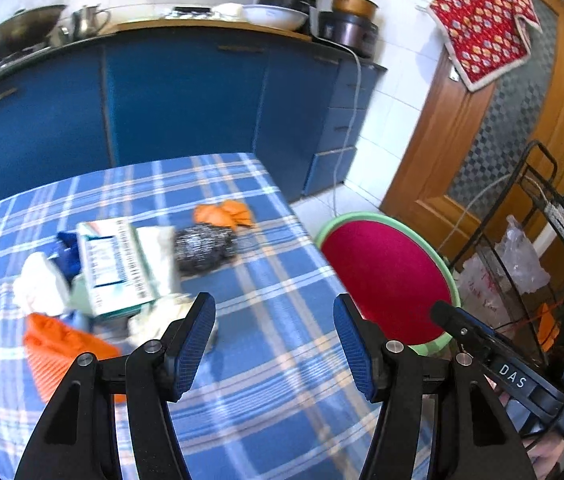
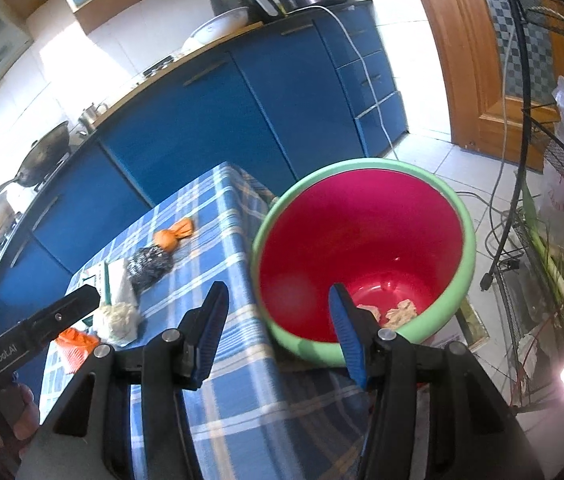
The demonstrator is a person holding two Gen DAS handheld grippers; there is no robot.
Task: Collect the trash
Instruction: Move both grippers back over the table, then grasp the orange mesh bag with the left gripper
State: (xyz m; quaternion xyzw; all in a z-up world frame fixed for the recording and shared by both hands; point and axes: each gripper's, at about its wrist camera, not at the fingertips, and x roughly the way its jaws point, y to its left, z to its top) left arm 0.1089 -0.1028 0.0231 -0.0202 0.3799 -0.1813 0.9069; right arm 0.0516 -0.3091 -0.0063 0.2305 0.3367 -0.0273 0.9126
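Above checked tablecloth [image 1: 266, 360], my left gripper [image 1: 274, 344] open, empty; my right gripper [image 2: 278, 336] gaping, empty, over red bucket [image 2: 458, 280]; trash pile [image 1: 122, 264] beside.

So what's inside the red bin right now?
The bin holds two crumpled pale scraps at the bottom. The right tongs cover part of its floor.

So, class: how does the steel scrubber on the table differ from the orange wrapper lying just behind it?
The steel scrubber is dull grey, the orange wrapper bright. The scrubber is a bigger, rounded wiry ball; the wrapper is smaller, crumpled and pinched in its middle. Both lie loose on the checked tablecloth.
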